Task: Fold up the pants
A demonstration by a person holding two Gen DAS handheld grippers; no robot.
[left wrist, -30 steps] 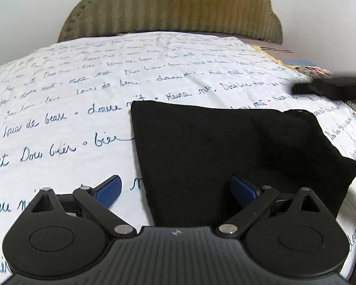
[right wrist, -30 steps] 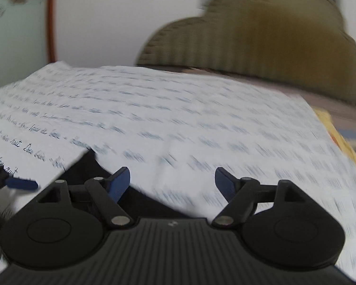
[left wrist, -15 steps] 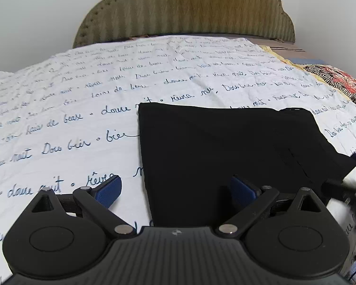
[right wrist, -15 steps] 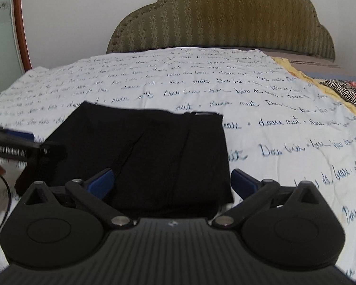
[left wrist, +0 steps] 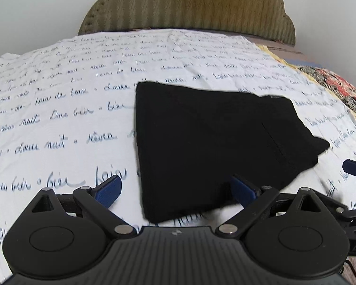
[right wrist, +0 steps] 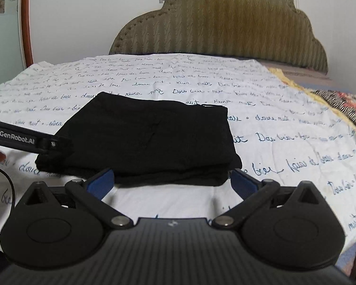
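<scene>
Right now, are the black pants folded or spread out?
Folded. The black pants lie as a compact stacked rectangle on the bedsheet, with layered edges showing along the near side and no legs stretched out.

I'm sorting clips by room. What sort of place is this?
Most likely a bedroom: a padded headboard against the wall, a bed sheet printed with handwriting, and folded black pants lying on it.
</scene>
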